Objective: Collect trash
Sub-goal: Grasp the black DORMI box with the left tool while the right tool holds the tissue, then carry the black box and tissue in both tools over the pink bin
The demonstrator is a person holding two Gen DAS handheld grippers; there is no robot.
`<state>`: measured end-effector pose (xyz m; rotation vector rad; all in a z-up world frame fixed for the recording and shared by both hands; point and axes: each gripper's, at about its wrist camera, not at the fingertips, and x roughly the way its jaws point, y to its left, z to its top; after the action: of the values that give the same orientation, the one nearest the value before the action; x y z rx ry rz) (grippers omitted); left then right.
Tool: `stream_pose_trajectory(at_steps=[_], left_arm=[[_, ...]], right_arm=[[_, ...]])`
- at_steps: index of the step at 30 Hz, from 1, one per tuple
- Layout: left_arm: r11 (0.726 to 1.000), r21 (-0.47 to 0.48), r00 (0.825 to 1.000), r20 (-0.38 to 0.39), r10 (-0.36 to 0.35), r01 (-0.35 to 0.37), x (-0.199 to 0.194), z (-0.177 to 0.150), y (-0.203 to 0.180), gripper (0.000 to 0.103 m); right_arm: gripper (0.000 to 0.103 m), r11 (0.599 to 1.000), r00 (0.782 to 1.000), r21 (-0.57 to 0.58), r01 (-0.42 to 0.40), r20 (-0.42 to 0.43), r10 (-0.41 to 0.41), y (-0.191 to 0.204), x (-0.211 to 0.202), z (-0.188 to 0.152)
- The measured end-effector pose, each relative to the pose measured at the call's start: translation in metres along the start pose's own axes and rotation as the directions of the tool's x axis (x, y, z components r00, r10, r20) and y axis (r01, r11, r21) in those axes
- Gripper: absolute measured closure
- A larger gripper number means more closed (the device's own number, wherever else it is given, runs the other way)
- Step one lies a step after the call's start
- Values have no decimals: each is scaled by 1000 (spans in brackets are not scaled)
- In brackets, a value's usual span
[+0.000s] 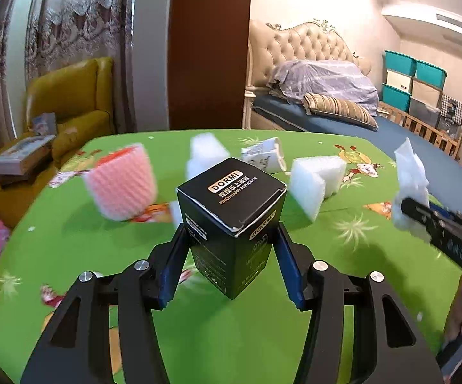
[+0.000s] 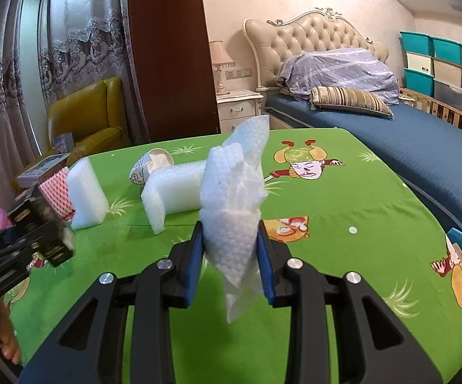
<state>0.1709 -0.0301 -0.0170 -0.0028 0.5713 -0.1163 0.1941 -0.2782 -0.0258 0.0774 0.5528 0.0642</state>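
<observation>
Both tongs are loaded. Left gripper (image 1: 231, 252) has its blue pads pressed on the two lower sides of a black carton (image 1: 232, 220) — a small box printed "DORMI" in gold — which stands upright between the fingers, one corner edge turned toward the camera, its top flap scuffed white along the rim. From the right wrist view the same carton (image 2: 43, 233) shows blurred at the far left, raised over the table edge.

Right gripper (image 2: 231, 257) is closed to a narrow gap on a wad of white paper towel (image 2: 232, 211). The wad fills the space between the pads, a peak of it rises well above the fingertips, and a loose tail hangs below them. In the left wrist view that gripper and its towel (image 1: 410, 185) sit at the right edge.

Other trash lies on the green cartoon-print tablecloth (image 2: 343, 211), beyond both tongs and untouched by them: an L-shaped white foam piece (image 2: 170, 188), a white foam block (image 2: 86, 192) with a pink foam net sleeve (image 2: 56, 195) just beside it, and a crushed paper cup (image 2: 149, 166) behind the L-shaped piece — all apart from the held items.
</observation>
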Motion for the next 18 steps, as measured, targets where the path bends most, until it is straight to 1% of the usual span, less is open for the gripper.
stream_pose_trajectory(at_steps=[3,5,7,10,16,18], left_arm=[[999,18,999,23,39,-39,-15,-11,8,53],[998,13,998,24,53,-54,-23,-16,18,52],[998,-9,998,14,57,-57,-28,-22,34,52],[996,-37,997,6,80,-80,-37,-32,56,52],[990,-90,994,4,110,-109,-53,-44,91,52],[988,-96,993,8,120,-119,-58,-47,96,52]], right_arm=[[72,1000,1000,-3,3,-3,-3,0,2,1],[72,1000,1000,-2,4,-10,-4,0,3,1],[72,1000,1000,1,2,-15,-2,0,4,1],[72,1000,1000,1,4,-20,-4,0,4,1],[72,999,1000,-44,12,-12,-12,11,1,0],[72,999,1000,-44,-17,-24,16,18,-2,-2]])
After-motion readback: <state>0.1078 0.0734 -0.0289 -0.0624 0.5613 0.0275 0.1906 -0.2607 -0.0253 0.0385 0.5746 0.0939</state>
